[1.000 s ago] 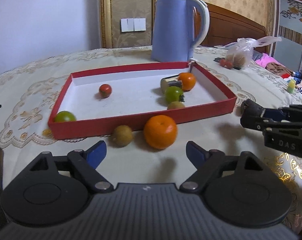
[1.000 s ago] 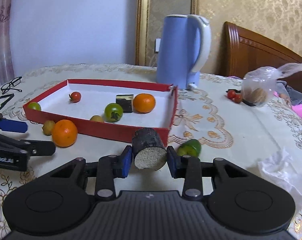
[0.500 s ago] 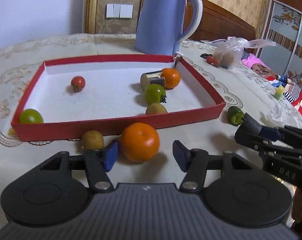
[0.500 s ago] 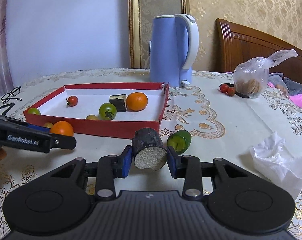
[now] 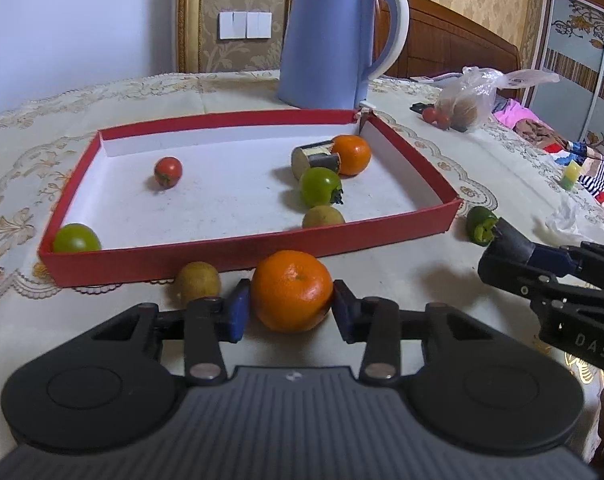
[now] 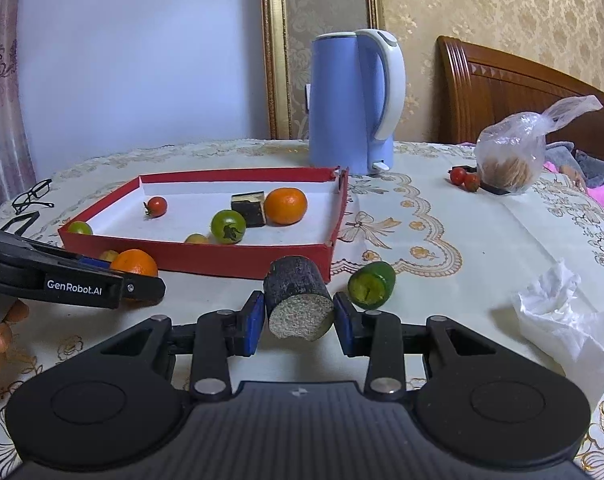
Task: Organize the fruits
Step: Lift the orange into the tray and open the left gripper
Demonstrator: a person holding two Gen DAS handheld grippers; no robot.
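My left gripper [image 5: 287, 312] is shut on an orange tangerine [image 5: 291, 290] that rests on the tablecloth just in front of the red tray [image 5: 237, 254]. A small yellow-brown fruit [image 5: 197, 282] lies beside its left finger. My right gripper [image 6: 297, 322] is shut on a dark cylinder piece with a pale cut face [image 6: 297, 300], in front of the tray's near right corner [image 6: 328, 256]. A green cut fruit [image 6: 372, 284] lies just right of it. The tray holds another tangerine [image 5: 352, 155], green tomatoes, a red tomato [image 5: 167, 171] and a dark block.
A blue kettle [image 5: 334, 36] stands behind the tray. A plastic bag with round things [image 6: 510, 156] and red tomatoes [image 6: 464, 178] are at far right. A crumpled tissue [image 6: 570, 328] lies at the right. Glasses [image 6: 31, 196] lie at far left.
My left gripper moved forward and closed its fingers onto the tangerine. My right gripper kept hold of the dark piece and drew back a little from the tray.
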